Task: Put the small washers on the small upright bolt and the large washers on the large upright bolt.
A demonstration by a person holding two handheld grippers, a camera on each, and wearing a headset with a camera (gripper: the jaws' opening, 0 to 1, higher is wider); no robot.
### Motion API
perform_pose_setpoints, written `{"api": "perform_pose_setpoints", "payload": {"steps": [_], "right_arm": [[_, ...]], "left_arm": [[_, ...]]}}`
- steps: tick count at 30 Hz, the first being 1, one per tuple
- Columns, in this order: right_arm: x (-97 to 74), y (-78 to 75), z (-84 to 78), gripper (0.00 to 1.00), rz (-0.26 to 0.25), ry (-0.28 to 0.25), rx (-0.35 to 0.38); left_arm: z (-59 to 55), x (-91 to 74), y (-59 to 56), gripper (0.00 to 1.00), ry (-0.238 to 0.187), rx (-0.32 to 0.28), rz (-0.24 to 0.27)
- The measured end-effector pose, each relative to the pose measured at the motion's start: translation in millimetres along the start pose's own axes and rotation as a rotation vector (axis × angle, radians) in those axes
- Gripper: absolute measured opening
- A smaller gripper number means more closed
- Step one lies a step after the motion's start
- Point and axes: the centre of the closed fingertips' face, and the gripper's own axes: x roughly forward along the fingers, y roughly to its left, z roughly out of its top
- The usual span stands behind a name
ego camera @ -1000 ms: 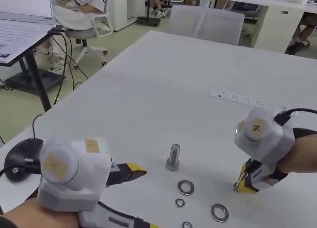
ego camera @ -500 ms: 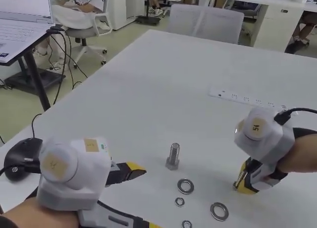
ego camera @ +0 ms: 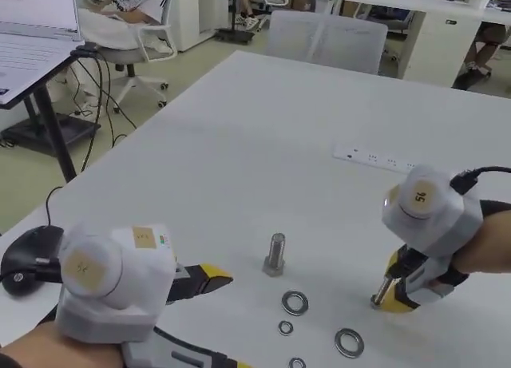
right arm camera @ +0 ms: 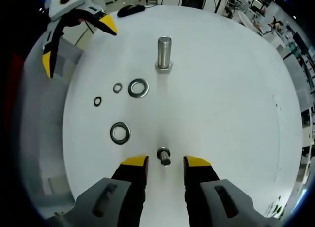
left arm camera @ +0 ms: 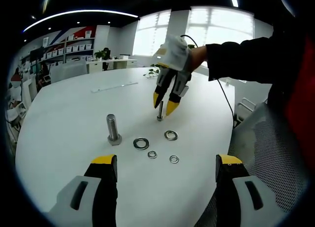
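Right gripper (right arm camera: 166, 161) astride small bolt (right arm camera: 163, 154), sticker (ego camera: 421, 197) blurred

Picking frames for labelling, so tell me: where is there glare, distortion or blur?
Head view: even light, little distortion, washers small but sharp. Left gripper view: fisheye bends the table edge, windows blown out white. Right gripper view: same curving, small bolt crisp between the jaws, soft shadows.

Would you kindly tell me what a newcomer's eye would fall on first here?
The large upright bolt stands on the white table, with loose washers lying flat just nearer the person. To its right, the right tool straddles the small upright bolt, jaws open either side.
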Motion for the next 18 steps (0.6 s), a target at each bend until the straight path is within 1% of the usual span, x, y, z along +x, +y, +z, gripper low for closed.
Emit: {"api": "perform_pose_setpoints", "payload": {"steps": [1,5,10,14,18], "right_arm": [[-1.6,-0.2,4.3,0.32,-0.003,-0.02,0.002],[-5.6,0.1,10.2,0.36,-0.012,-0.034,-0.008],[-11.7,0.3,19.5,0.36,-0.023,-0.049,-0.028],[-15.3,3.5,30.0,0.36,-0.023,-0.069,-0.046],[-16.4,6.5,37.9,0.36,-0.024,-0.076,-0.064]], "left_arm": [[0.1,-0.2,0.0,0.82,0.001,0.001,0.0],[0.7,-0.5,-0.3,0.82,-0.001,0.002,0.001],[1.7,-0.6,-0.9,0.82,-0.003,0.004,0.0],[2.5,-0.6,-1.4,0.82,-0.005,0.004,-0.001],[3.0,-1.0,-1.8,0.82,-0.006,0.006,-0.001]]}}
